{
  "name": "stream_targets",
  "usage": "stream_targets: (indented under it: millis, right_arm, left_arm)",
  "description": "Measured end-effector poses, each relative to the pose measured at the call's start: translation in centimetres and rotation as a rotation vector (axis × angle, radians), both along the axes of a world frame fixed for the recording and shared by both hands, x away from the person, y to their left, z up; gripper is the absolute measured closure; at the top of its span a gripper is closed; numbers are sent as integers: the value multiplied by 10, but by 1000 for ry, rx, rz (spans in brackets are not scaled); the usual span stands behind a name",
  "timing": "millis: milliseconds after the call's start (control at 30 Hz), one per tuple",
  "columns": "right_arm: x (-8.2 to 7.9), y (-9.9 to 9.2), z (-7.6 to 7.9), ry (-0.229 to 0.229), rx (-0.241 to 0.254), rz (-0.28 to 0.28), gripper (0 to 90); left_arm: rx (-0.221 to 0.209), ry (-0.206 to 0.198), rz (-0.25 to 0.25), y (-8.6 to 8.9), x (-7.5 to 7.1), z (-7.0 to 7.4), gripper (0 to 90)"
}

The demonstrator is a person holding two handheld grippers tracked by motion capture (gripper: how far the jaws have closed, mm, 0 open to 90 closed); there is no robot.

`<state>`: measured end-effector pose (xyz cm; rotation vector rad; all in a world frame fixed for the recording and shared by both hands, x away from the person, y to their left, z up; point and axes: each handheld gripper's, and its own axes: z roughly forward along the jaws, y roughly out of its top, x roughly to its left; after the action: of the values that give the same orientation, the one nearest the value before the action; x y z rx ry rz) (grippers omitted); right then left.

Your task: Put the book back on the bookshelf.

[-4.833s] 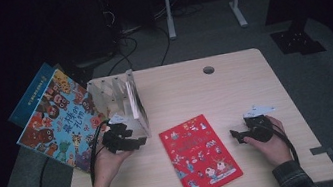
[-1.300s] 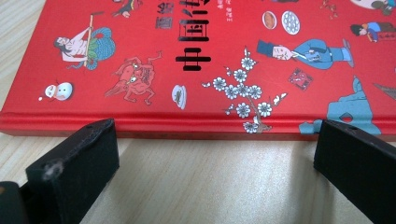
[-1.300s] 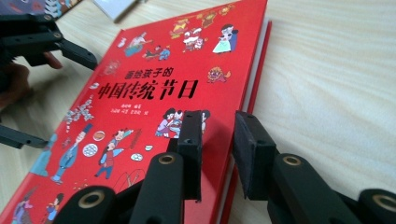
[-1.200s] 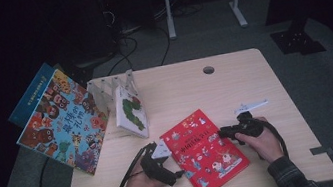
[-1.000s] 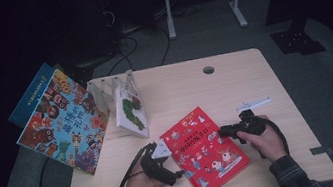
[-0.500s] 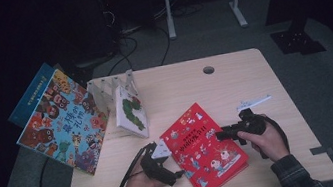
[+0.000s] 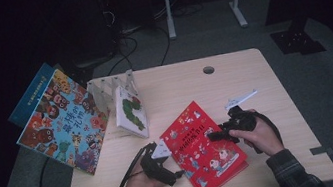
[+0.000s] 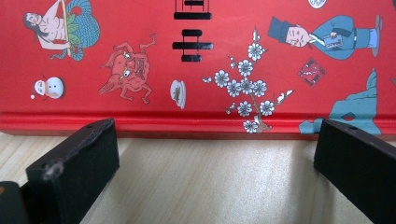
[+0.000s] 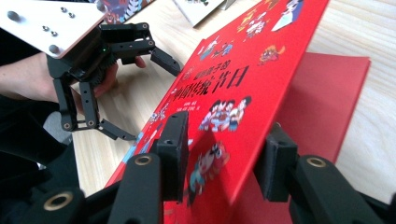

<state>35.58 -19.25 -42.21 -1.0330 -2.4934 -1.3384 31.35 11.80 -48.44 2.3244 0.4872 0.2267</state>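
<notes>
Four books are in sight: one red picture book point(image 7: 202, 147) lies on the worktop point(image 7: 178, 84) between two hand-held grippers. The right hand-held gripper point(image 9: 219, 156) has been opening, straddling its lifted cover; the left hand-held gripper point(image 8: 210, 172) stands open at the spine. One caterpillar book point(image 7: 130, 112) and two large books point(image 7: 60, 123) lean by the rack.

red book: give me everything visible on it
The red book is a thin hardcover with cartoon figures, plum blossoms and black Chinese title characters. It lies near the table's front edge, between the two tools. Its front cover is lifted at an angle between the right tool's jaws, with red showing beneath. The left tool's open jaws face its spine edge.
</notes>
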Motion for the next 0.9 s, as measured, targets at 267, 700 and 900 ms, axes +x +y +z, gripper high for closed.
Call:
stream_targets:
  millis: [267,700,900]
  right_arm:
    - [8,15,-3,53,-36,64,599]
    - [8,12,-1,101,56,47,739]
    - [6,6,4,97,116,50,796]
  left_arm:
    - [-1,3,1,0,0,0,0]
    - [4,5,28,4,2,1,0]
    - [13,42,62,5,3,4,0]
